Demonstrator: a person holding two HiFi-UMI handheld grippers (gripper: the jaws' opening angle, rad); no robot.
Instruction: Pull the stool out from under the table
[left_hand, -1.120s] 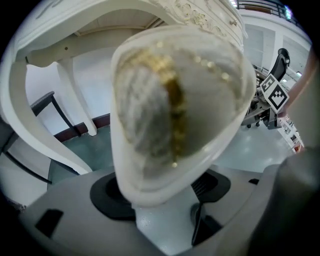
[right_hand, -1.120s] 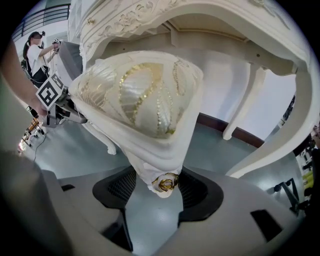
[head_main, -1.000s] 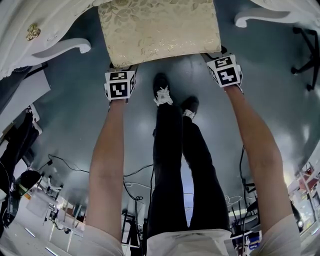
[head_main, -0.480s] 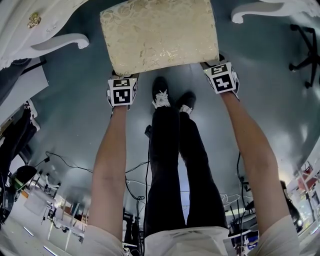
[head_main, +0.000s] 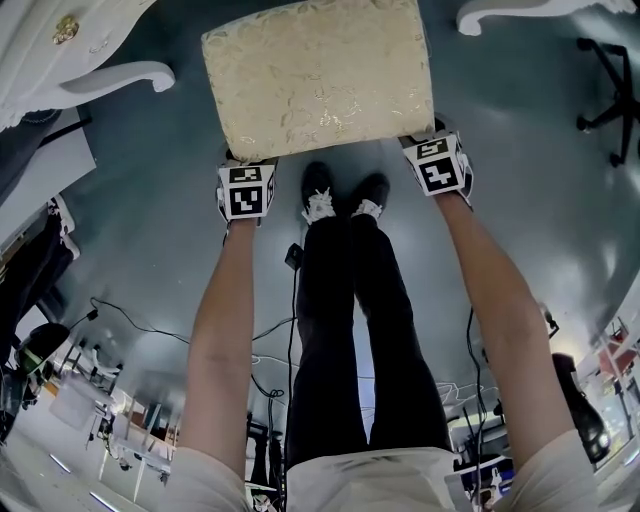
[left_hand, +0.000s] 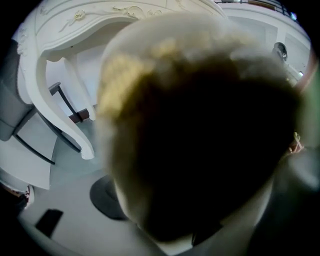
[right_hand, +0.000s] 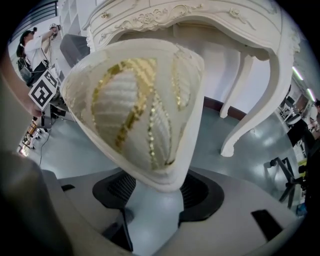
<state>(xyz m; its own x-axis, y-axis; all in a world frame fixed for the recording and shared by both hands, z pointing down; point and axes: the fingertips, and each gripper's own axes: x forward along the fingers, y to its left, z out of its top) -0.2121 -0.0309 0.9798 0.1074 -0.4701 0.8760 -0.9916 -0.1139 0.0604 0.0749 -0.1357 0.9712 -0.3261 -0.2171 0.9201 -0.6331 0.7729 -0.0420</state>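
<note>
The stool (head_main: 318, 80) has a cream cushion with a gold pattern and stands on the grey floor between the white table's curved legs (head_main: 110, 80). My left gripper (head_main: 245, 162) is at its near left corner and my right gripper (head_main: 425, 142) at its near right corner. In the right gripper view the cushion corner (right_hand: 135, 110) sits wedged between the dark pads (right_hand: 200, 192), with the gripper (right_hand: 157, 192) shut on it. In the left gripper view the stool corner (left_hand: 150, 65) fills the picture, dark and blurred, and hides most of the jaws.
The ornate white table (right_hand: 200, 15) rises just behind the stool, with another leg (head_main: 520, 12) at the far right. The person's shoes (head_main: 320, 195) stand close to the stool's near edge. A black chair base (head_main: 610, 90) is at the right, and cables (head_main: 130, 325) lie on the floor.
The stool and both grippers have come toward the person, so more of the cushion shows clear of the table. The person's feet have drawn back together.
</note>
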